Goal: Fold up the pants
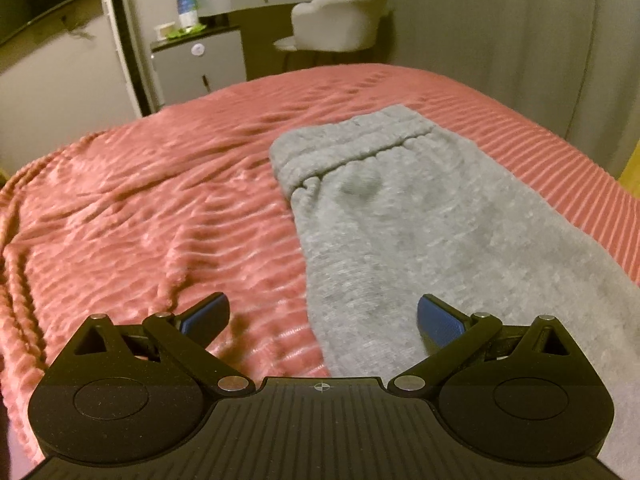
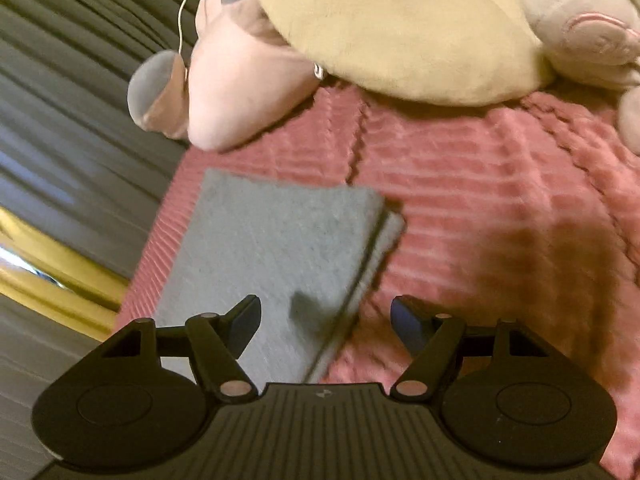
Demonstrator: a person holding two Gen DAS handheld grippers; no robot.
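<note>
Grey fleece pants [image 1: 400, 216] lie flat on a pink ribbed bedspread [image 1: 160, 200], one leg laid over the other. The elastic waistband [image 1: 360, 148] is at the far end in the left wrist view. My left gripper [image 1: 323, 312] is open and empty above the pants' left edge. In the right wrist view the leg ends [image 2: 280, 232] lie stacked, their hems slightly offset. My right gripper [image 2: 326, 316] is open and empty above the legs' right edge.
A large plush toy [image 2: 380, 32] lies on the bed beyond the leg ends. Grey curtains [image 2: 60, 80] hang past the bed's edge. A white chair [image 1: 340, 20], a dresser and a small cabinet [image 1: 196, 68] stand beyond the bed's far side.
</note>
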